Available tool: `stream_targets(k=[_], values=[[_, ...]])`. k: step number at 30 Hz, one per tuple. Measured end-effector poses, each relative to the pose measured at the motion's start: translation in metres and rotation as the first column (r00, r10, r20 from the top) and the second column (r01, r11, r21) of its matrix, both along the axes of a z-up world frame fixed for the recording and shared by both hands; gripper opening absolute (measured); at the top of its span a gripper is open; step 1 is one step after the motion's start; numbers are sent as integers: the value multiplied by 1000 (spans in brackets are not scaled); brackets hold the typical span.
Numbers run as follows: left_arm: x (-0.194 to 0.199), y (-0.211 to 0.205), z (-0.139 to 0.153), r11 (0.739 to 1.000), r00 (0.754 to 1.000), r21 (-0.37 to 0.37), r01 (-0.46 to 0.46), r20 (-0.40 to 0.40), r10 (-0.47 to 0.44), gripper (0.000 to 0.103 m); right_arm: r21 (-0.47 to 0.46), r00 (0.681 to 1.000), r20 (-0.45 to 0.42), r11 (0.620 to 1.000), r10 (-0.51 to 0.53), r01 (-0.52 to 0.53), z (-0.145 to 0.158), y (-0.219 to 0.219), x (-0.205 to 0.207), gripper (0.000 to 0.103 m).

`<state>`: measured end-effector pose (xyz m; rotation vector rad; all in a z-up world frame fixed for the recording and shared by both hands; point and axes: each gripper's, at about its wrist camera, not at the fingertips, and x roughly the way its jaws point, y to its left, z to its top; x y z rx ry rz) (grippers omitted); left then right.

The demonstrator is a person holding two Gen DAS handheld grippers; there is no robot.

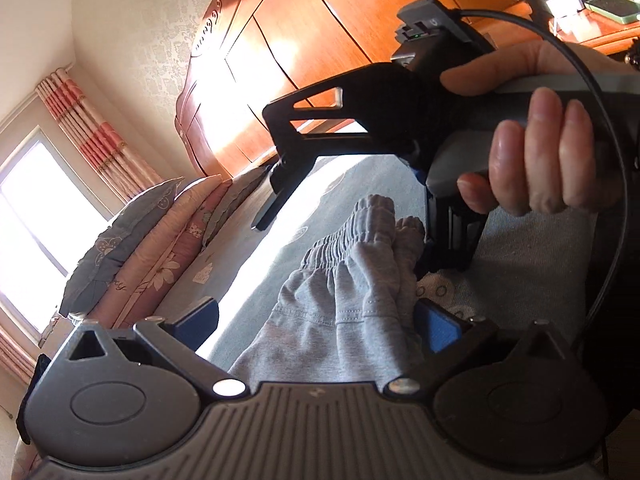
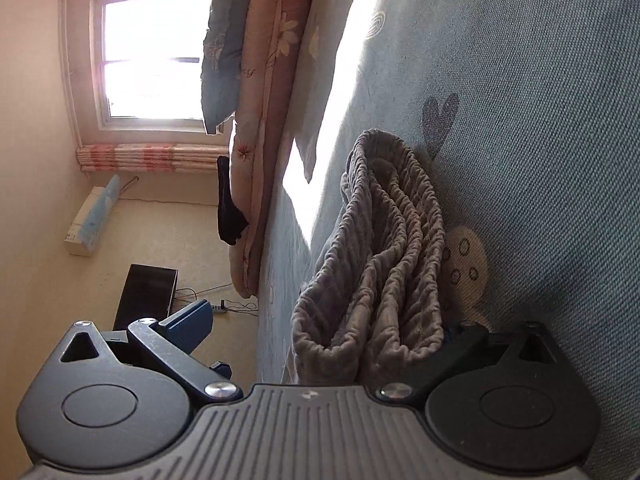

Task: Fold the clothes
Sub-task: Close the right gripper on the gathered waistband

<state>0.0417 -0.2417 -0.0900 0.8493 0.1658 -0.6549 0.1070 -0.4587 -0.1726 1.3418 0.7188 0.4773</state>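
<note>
Grey sweatpants (image 1: 340, 300) with a gathered elastic waistband lie bunched on the blue bedsheet (image 1: 360, 184). My left gripper (image 1: 320, 328) is open, its blue pads on either side of the cloth near the waistband. In the left wrist view the right gripper (image 1: 352, 216) is held by a hand above the waistband, its fingers spread wide. In the right wrist view the folded waistband (image 2: 380, 260) lies between the open fingers of the right gripper (image 2: 328, 332), with the right finger (image 2: 460, 344) down by the sheet.
Folded quilts and pillows (image 1: 152, 248) are stacked along the bed's far side, by a wooden headboard (image 1: 300, 40). A bright window (image 2: 152, 56) with red striped curtains is behind. A black box (image 2: 148, 296) and cables lie on the floor.
</note>
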Motion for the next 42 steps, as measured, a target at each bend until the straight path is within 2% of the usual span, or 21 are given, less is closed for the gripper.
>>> stream_targets(k=[2, 6, 9, 11, 12, 17, 20, 22, 25, 27, 31, 34, 37, 42], values=[[-4, 12, 4, 1000, 1000, 2, 6, -17, -5, 102, 3, 1000, 21, 1000, 4, -4, -2, -2, -3, 102], [-2, 29, 12, 1000, 1000, 18, 0, -2, 0, 102, -30, 1000, 26, 1000, -3, 4, -3, -3, -9, 92], [3, 41, 23, 999, 999, 9, -31, -16, 31, 102, -119, 999, -24, 993, -21, 18, -4, -1, -11, 67], [9, 49, 32, 999, 998, 3, -55, -34, 55, 102, -199, 997, -64, 980, -35, 22, -7, 3, -12, 37], [12, 54, 37, 998, 997, -1, -63, -47, 63, 102, -222, 997, -72, 975, -42, 25, -8, 4, -13, 32], [26, 95, 60, 992, 980, -27, -122, -159, 116, 102, -281, 997, -72, 960, -38, 17, -7, 9, -15, 31], [40, 129, 74, 980, 944, -22, -197, -275, 184, 102, -393, 995, -88, 919, -43, 5, 3, 22, -15, 31], [46, 151, 80, 970, 926, 15, -244, -293, 237, 102, -431, 994, -92, 902, -53, 9, 7, 27, -16, 31], [46, 184, 90, 946, 911, 99, -310, -253, 325, 102, -454, 991, -105, 891, -83, 27, 9, 32, -19, 30], [45, 209, 99, 929, 892, 115, -351, -262, 369, 102, -502, 991, -102, 865, -85, 22, 14, 38, -19, 30], [43, 260, 114, 897, 837, 93, -433, -329, 438, 102, -644, 991, -105, 765, -85, -2, 29, 61, -16, 31], [38, 295, 116, 860, 784, 73, -505, -378, 492, 102, -776, 993, -100, 629, -61, -40, 39, 88, -13, 31], [31, 324, 111, 831, 739, 38, -556, -434, 514, 102, -842, 993, -107, 536, -56, -60, 44, 105, -11, 32], [30, 355, 90, 796, 682, 6, -605, -511, 523, 102, -854, 989, -124, 515, -78, -67, 49, 113, -8, 32]])
